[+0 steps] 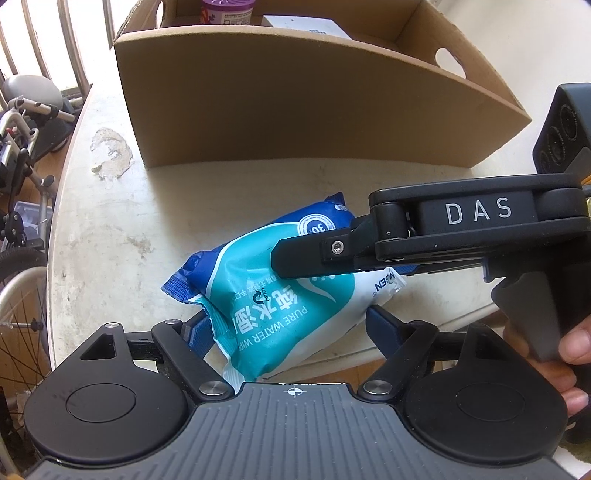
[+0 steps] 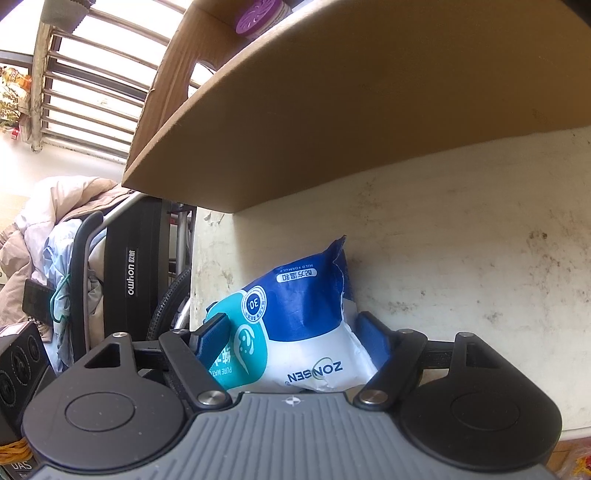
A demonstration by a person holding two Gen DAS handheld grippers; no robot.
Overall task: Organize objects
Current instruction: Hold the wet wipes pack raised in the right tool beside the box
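A blue, teal and white pack of wet wipes lies at the near edge of the pale table, in front of a cardboard box. My left gripper is shut on the pack's near end, with its blue pads against both sides. From the right, my right gripper comes in across the pack, its upper finger lying over the top. In the right wrist view the wipes pack bulges between the pads of my right gripper, which is shut on it.
The cardboard box holds a purple-lidded jar and a white carton. The table's rounded edge drops off at the left, where a bicycle stands. A treadmill draped with clothes stands beyond. A hand grips the right handle.
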